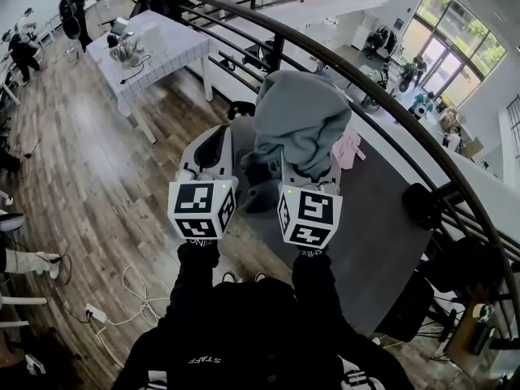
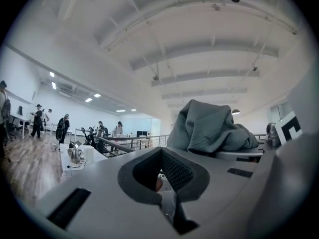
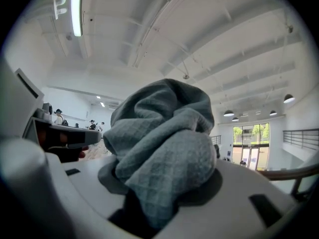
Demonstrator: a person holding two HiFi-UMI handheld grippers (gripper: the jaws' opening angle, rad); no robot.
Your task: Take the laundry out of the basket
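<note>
Surface: grey carpet (image 1: pixel 374 226) under the grippers, bordered by a wood plank floor (image 1: pixel 89 161) on the left. A dark curved railing (image 1: pixel 357 80) sweeps across the head view from the top centre to the right edge. White tabletop (image 1: pixel 162 47) up left with small items on it, too small to tell what. People (image 1: pixel 73 10) stand far up left. Big windows (image 1: pixel 451 43) top right. White beamed ceiling (image 2: pixel 199 49), with a strip light (image 3: pixel 76 9). White power strip (image 1: pixel 93 314) with a loose cable on the floor, lower left.

Right gripper (image 1: pixel 305 169): jaws clenched on a grey-green waffle-weave cloth (image 1: pixel 301 120), held up off the carpet. The cloth is bunched over the jaw tips and fills most of the right gripper view.

Left gripper (image 1: pixel 213 149): jaws apart, nothing between them. It sits level just beside the right gripper, not touching the cloth.

Hidden or unclear: the cloth covers the right jaw tips and whatever lies straight below it. The basket can't be made out in any view. A pink item (image 1: pixel 349 149) peeks out just right of the cloth, mostly hidden, type unclear. Black sleeves are cut off at the bottom edge.
</note>
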